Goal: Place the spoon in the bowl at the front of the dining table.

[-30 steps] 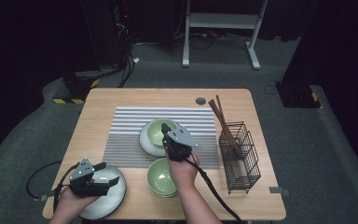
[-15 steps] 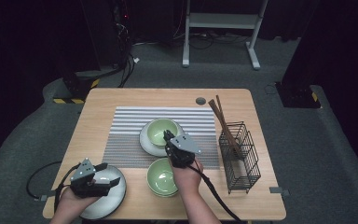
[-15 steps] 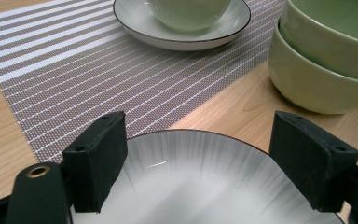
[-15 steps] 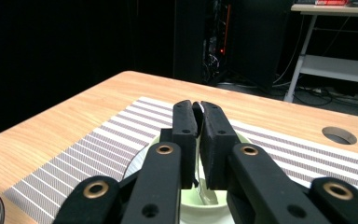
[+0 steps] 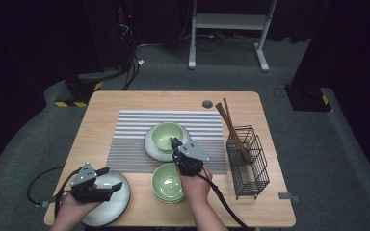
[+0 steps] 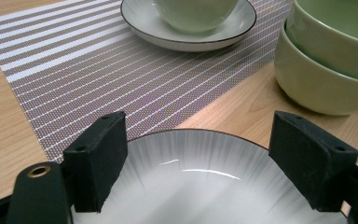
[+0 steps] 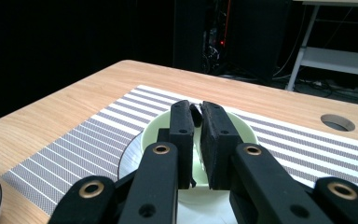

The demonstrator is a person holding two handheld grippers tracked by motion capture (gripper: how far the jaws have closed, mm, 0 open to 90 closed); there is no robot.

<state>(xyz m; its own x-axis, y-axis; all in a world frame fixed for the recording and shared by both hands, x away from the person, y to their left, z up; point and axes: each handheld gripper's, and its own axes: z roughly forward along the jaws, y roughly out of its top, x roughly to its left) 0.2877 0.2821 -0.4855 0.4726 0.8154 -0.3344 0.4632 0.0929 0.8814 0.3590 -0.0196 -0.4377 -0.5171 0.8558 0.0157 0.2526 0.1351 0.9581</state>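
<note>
The right tool (image 5: 174,143), its pads parted by a narrow gap that has just widened, grips nothing and hovers at the near rim of the bowl (image 5: 167,135) on a saucer (image 5: 150,147). The left tool (image 5: 110,182) is spread wide over a plate (image 5: 120,202).

The table (image 5: 125,103) is seen as matt pale wood with fine grain. The striped mat (image 6: 98,70) is woven and rough-textured. The white plate (image 6: 205,186) and green bowls (image 6: 335,60) are glazed, smooth and glossy. The basket (image 5: 248,161) is formed of thin dark wire.
</note>
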